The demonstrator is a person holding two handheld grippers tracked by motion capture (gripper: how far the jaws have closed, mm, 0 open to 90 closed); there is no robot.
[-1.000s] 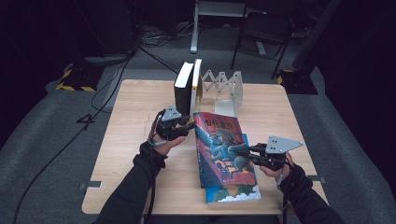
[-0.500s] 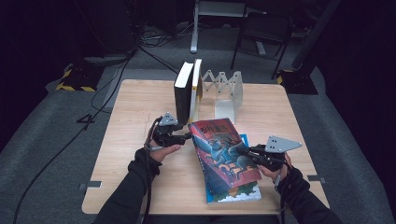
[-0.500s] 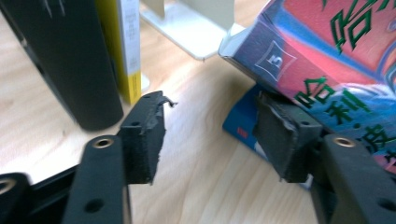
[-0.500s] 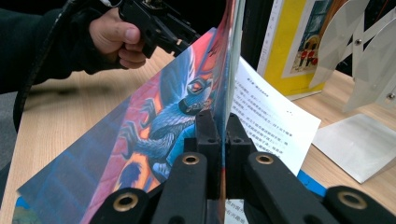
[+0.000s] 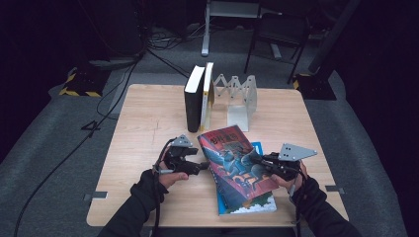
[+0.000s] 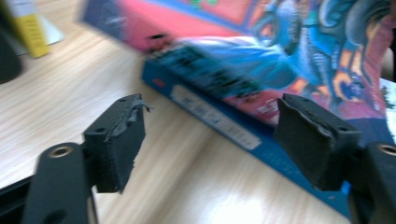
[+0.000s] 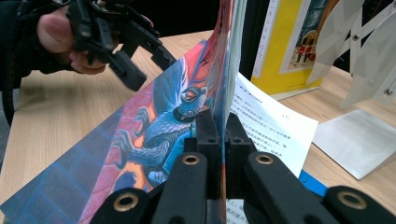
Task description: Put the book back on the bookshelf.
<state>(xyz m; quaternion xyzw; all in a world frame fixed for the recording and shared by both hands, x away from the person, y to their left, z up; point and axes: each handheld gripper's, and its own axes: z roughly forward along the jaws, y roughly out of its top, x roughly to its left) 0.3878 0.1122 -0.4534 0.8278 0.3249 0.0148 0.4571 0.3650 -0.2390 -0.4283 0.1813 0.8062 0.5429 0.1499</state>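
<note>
While my right gripper [image 5: 258, 160] keeps its jaws pinched on the front cover [image 7: 154, 140] of the illustrated book [image 5: 237, 163], that cover stands lifted on edge, with a printed white page [image 7: 266, 126] exposed beside it. Item one, the illustrated book: lies at the near middle of the wooden table [image 5: 148, 118], slanted, stacked on a blue book [image 5: 247, 205] whose spine I see along the tabletop in the left gripper view. Item two, my left gripper [image 5: 202, 168]: just beside the illustrated book's left edge, jaws having just been opening and now spread wide, nothing between the pads [image 6: 116, 140], apart from both books. Item three, two upright books, one black [image 5: 193, 98] and one yellow-covered [image 5: 207, 96], standing together at the far middle. Item four, a metal folding bookend [image 5: 239, 101], just right of the upright pair, its flat foot resting on the table.
</note>
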